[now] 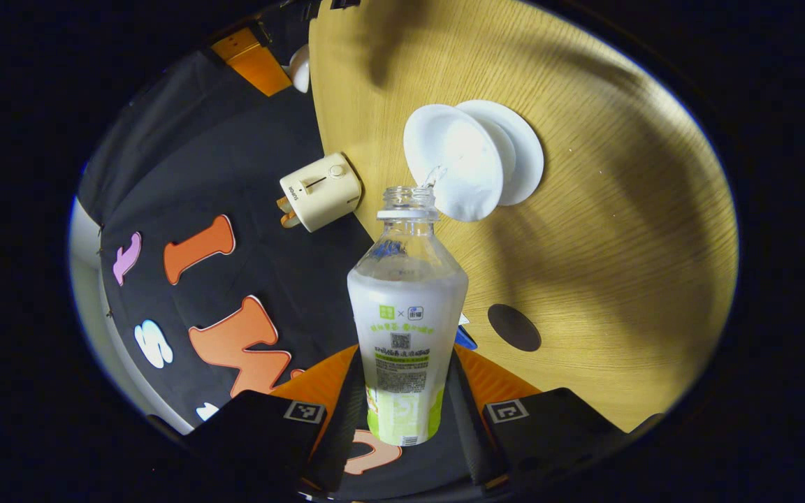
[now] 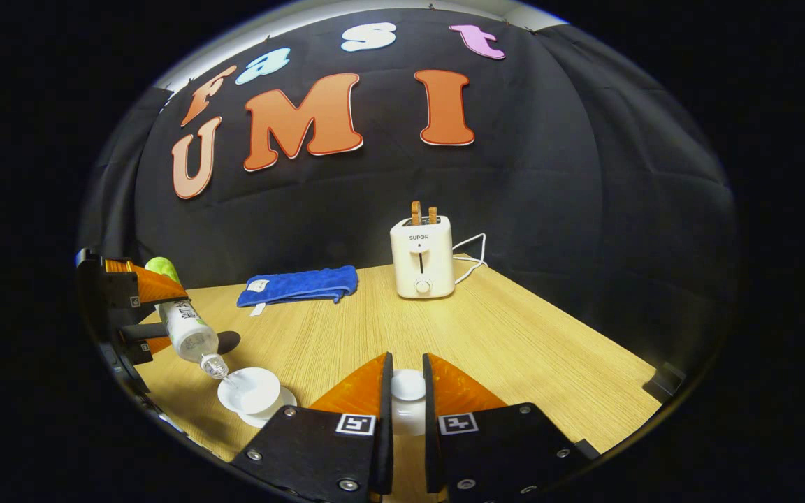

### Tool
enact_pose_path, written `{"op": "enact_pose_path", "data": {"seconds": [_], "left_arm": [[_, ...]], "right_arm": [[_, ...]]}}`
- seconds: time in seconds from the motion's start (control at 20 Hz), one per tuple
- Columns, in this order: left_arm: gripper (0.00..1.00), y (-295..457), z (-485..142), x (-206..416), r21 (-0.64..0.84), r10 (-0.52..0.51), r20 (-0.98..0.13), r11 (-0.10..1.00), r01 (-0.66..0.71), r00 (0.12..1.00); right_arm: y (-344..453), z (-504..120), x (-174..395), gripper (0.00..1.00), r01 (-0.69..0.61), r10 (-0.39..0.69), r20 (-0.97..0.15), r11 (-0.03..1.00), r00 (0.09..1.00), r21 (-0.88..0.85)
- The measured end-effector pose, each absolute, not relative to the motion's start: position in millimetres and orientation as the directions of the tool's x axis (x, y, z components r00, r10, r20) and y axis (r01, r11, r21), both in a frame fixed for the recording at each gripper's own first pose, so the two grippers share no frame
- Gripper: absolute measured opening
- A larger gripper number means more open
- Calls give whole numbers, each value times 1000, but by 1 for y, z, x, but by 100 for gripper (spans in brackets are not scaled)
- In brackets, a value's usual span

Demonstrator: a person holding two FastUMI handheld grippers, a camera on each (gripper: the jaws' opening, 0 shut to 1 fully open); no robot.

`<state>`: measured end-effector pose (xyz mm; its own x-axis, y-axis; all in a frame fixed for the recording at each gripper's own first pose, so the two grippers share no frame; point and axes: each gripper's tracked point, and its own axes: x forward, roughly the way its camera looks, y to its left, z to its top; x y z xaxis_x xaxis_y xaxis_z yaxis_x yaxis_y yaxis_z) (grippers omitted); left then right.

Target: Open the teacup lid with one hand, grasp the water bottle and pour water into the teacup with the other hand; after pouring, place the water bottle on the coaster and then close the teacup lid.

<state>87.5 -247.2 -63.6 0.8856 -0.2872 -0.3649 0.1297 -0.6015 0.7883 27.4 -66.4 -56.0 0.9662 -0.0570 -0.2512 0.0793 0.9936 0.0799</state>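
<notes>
**Pour under way: bottle mouth over cup, coaster off to lower right**

Left gripper [image 1: 402, 412], bottom centre of the left gripper view: both fingers clamped on the labelled lower body of the water bottle [image 1: 406, 328]. The bottle's long axis runs from the gripper straight up the frame, neck leading, cap off. Its open mouth sits just at the lower left rim of the teacup [image 1: 455, 164], which stands on its saucer [image 1: 521, 150] in the upper centre. A thin stream of water [image 1: 432, 175] bridges mouth and cup.

The dark round coaster [image 1: 514, 327] lies on the table [image 1: 619, 230] at lower right of centre, just beside the bottle's body and nearer the gripper than the cup is. Judgement: the coming set-down calls for righting the bottle and drawing it back toward that disc.

Right gripper [image 2: 404, 405], bottom centre of the right gripper view: fingers closed on the teacup lid [image 2: 408, 385], held clear of the cup. The teacup sits at lower left of that frame, near the gripper.

A toaster [image 2: 422, 258] and a blue cloth [image 2: 301, 285] stand well apart, farther up the frame.
</notes>
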Motion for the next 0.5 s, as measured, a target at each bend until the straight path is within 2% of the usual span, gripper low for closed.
{"op": "enact_pose_path", "data": {"seconds": [0.2, 0.35, 0.4, 0.45, 0.5], "left_arm": [[65, -246, -69, 89, 812, -292, -387, -557, 174, 875], [65, -237, -84, 95, 843, -270, -430, -462, 275, 862], [69, -236, -88, 93, 853, -273, -438, -428, 300, 856], [65, -235, -92, 92, 863, -275, -442, -392, 320, 854], [65, -236, -93, 90, 875, -284, -441, -346, 338, 851]], "right_arm": [[-69, -57, 27, 18, 85, -61, -253, 992, 966, 88], [-69, -58, 27, 18, 83, -55, -257, 992, 965, 100], [-69, -59, 28, 18, 83, -55, -258, 991, 965, 102], [-70, -59, 28, 18, 85, -56, -259, 991, 964, 102], [-70, -60, 28, 14, 87, -57, -260, 991, 964, 102]]}}
